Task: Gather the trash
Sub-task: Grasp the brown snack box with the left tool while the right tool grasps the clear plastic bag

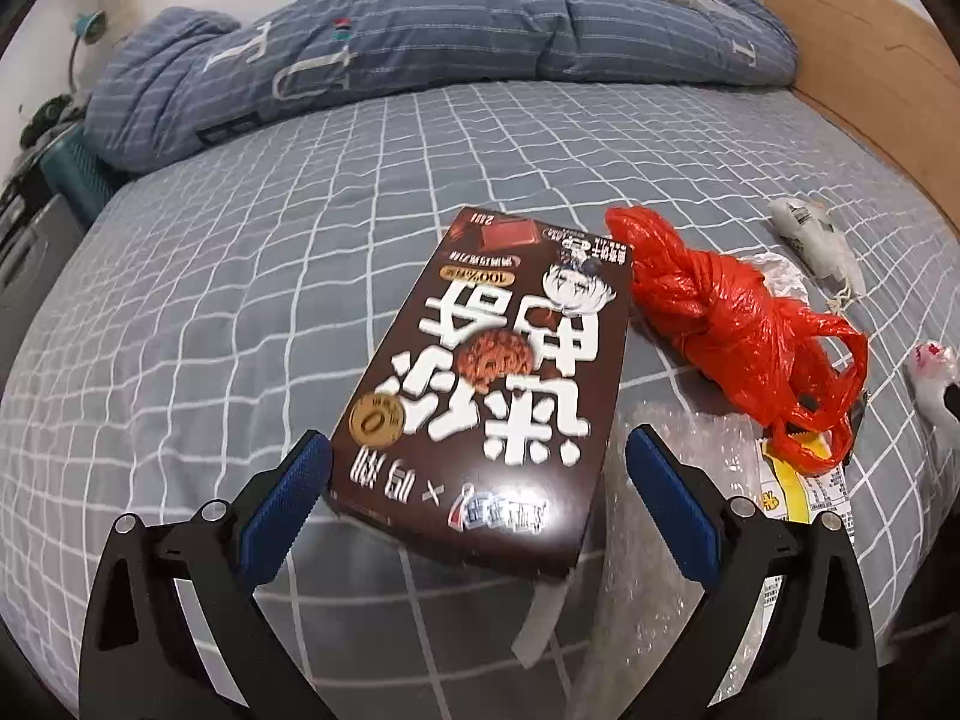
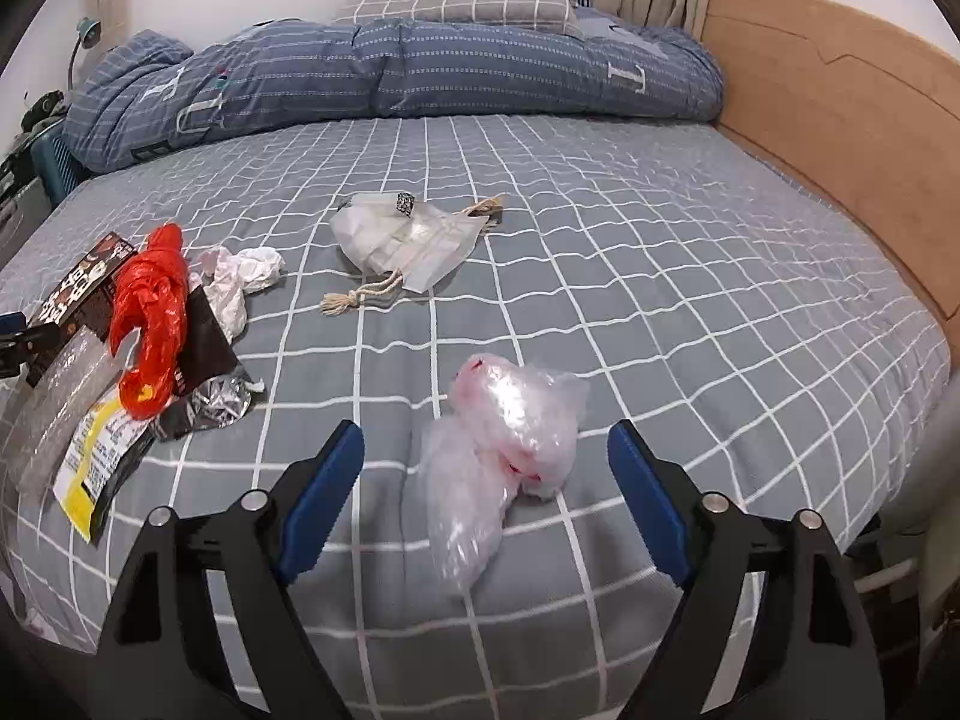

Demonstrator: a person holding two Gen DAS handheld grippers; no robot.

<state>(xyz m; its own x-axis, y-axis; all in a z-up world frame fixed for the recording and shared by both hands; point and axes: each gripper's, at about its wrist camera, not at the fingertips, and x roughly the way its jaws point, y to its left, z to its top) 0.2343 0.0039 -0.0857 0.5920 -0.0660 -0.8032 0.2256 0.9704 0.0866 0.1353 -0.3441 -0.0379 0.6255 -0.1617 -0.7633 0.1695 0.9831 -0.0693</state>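
A brown snack box (image 1: 492, 372) lies on the grey checked bed sheet (image 1: 210, 300). Its near end sits between the fingers of my left gripper (image 1: 477, 444), which stands open; a small gap shows at the right pad. Right of the box lie a knotted red plastic bag (image 1: 732, 324), bubble wrap (image 1: 678, 480) and a yellow wrapper (image 1: 798, 492). In the right wrist view a crumpled clear plastic bag (image 2: 510, 420) with pink marks lies between the fingers of my right gripper (image 2: 486, 438), which is open with the pads clear of it.
A white drawstring pouch (image 2: 402, 240), crumpled tissue (image 2: 240, 276) and a foil wrapper (image 2: 210, 384) also lie on the sheet. A folded blue quilt (image 2: 390, 66) and a pillow (image 2: 462, 0) lie at the far end. A wooden side board (image 2: 840, 120) runs along the right.
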